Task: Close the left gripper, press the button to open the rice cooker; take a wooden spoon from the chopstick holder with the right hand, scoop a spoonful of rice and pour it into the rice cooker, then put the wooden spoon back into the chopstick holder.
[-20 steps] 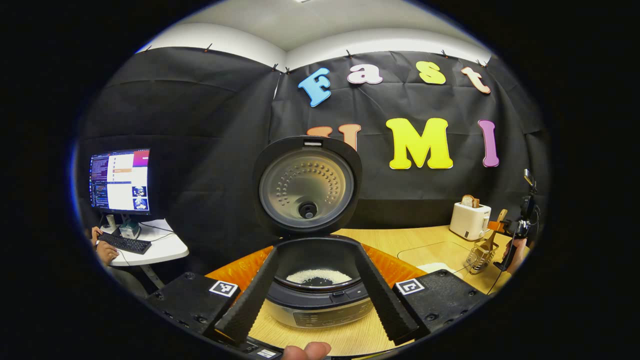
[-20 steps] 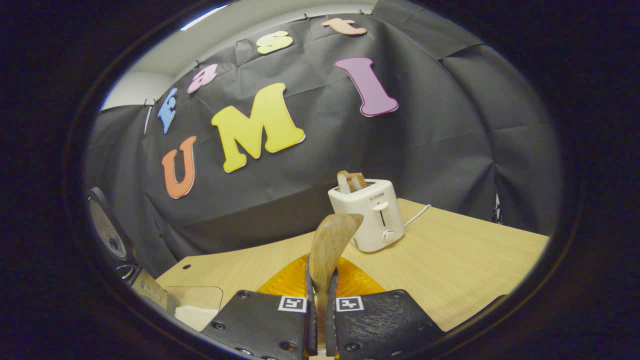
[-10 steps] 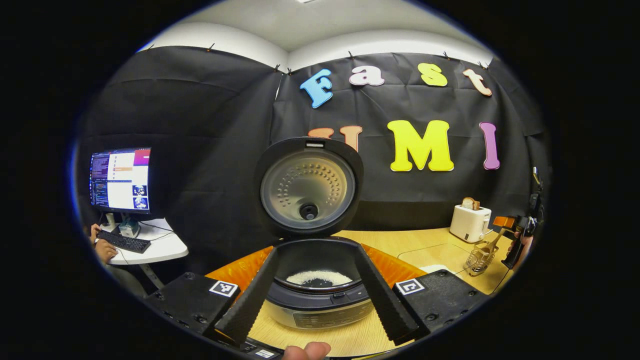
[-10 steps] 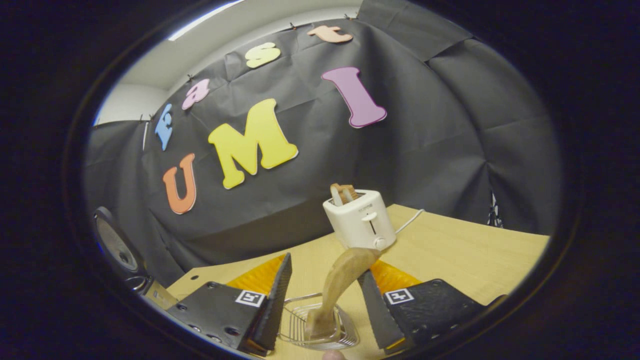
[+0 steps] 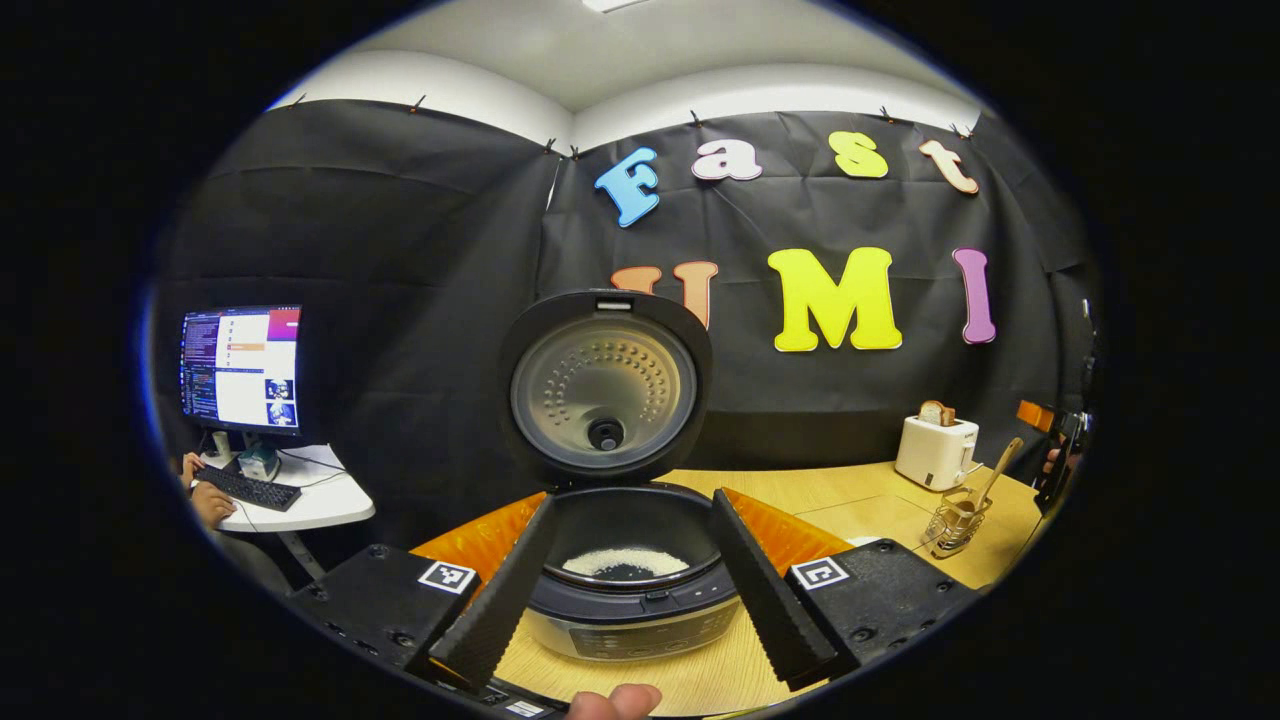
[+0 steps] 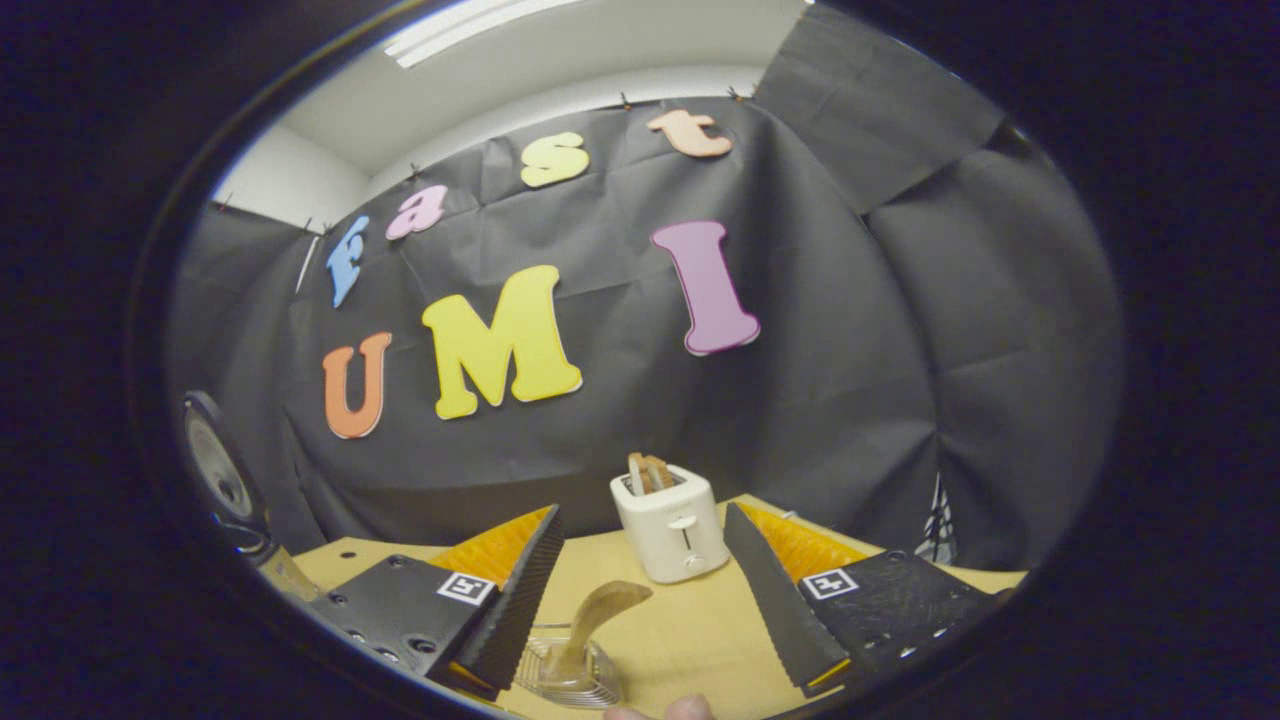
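- The wooden spoon [image 6: 597, 622] stands in the chopstick holder [image 6: 560, 675], handle leaning up and to the right, between and just ahead of the right tongs [image 6: 640, 590], whose fingers are spread wide with nothing between them.
- In the left gripper view the same chopstick holder [image 5: 950, 520] sits near the right edge of the surface [image 5: 800, 490], just in front of the toaster [image 5: 935, 450], with the spoon's handle [image 5: 995, 470] sticking out above its rim.
- The rice cooker [image 5: 630, 570] stands near the front edge with its lid [image 5: 605, 385] raised upright; a thin layer of rice [image 5: 625, 562] lies in the pot.
- The left tongs [image 5: 630, 590] hang in front of the cooker, fingers apart, framing the pot without touching it.
- Judged from this layout, the spoon is back in place and the step in hand is the clean retreat of the right tongs.
- To do it well, keep the fingers wide and draw straight back and up along their own line, so neither fingertip catches the leaning handle or the wire rim.
- The holder looks light; a sideways nudge could tip it or roll the spoon out.
- The spoon seems fully seated, though the holder's base is cut off at the bottom of the right gripper view.
- Keep the left tongs steady and off the cooker's front panel, so the lid is not jolted.
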`<state>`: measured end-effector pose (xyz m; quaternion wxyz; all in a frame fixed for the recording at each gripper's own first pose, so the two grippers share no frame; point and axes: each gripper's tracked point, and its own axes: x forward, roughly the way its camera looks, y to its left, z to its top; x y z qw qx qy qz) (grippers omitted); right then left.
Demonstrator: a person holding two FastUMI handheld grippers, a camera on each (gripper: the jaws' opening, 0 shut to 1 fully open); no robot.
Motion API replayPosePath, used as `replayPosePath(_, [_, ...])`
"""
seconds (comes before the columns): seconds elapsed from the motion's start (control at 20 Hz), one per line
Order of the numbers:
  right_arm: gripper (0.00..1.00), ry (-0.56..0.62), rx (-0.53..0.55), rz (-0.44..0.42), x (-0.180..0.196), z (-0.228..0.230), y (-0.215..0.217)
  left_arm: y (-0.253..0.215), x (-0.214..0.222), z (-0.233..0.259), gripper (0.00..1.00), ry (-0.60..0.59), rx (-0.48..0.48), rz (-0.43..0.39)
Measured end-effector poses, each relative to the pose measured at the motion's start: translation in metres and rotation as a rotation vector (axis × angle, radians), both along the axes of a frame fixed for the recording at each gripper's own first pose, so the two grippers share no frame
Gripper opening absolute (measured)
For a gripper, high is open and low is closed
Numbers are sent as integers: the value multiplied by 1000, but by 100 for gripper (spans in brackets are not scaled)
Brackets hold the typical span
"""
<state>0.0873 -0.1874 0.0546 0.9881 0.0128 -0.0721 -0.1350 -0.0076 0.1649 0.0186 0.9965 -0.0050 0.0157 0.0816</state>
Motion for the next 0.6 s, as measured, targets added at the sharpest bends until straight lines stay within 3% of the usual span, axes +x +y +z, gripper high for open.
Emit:
replayPosePath(0.15, [91, 46, -127, 23, -10, 0, 17, -2, 1, 4, 98, -18, 8, 31])
replayPosePath(0.2, [95, 69, -156, 51, -12, -2, 27, -4, 3, 7, 98, -20, 6, 39])
replayPosePath(0.3, [95, 102, -194, 93, -16, -7, 41, -7, 7, 15, 98, -8, -12, 58])
replayPosePath(0.6, [95, 158, -159, 244, -32, -25, 70, -20, 36, 71, 98, -19, 51, 47])
